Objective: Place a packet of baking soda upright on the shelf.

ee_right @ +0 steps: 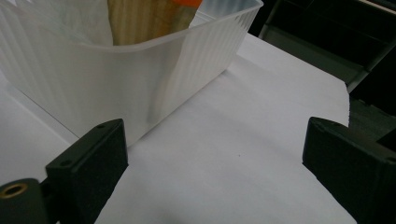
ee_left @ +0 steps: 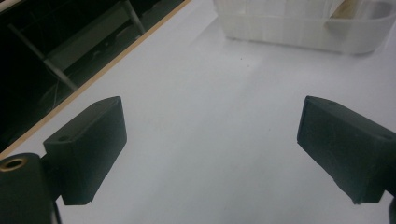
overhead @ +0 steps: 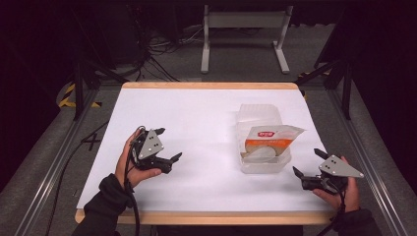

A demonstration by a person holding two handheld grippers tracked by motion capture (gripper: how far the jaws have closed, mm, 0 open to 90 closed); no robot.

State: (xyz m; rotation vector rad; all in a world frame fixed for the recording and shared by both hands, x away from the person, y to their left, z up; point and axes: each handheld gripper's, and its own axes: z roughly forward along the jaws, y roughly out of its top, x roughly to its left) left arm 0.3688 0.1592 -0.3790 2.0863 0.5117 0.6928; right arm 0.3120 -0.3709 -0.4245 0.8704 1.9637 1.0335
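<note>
Table (overhead: 196, 113): white top with a light wooden edge, seen from above; dark floor, cables and a grey metal frame lie beyond its far side.
Container (overhead: 263, 142): clear ribbed plastic tub, right of centre on the table, standing upright with its open lid folded back on the far side.
Packet (overhead: 270, 139): clear wrapper with a red label and an orange band, lying tilted in the container; pale round flat pieces show inside it, and its top sticks out over the right rim.
Left tool (overhead: 166, 144): held in the person's left hand (overhead: 130, 164) at the near left of the table, well apart from the container; its 2 black jaws are spread wide with nothing between them, pointing right toward the container.
Left tool's own view: bare white table between the jaws, the container (ee_left: 303, 25) farther off at the top right.
Right tool (overhead: 308, 162): held in the person's right hand (overhead: 344, 194) at the near right, just beside the container's near right corner; jaws wide apart, gripping nothing.
Right tool's own view: the container's ribbed wall (ee_right: 116, 79) stands close ahead on the left, not between the jaws; whether the left jaw touches it, I cannot tell.
Sleeves: dark, at both wrists.
</note>
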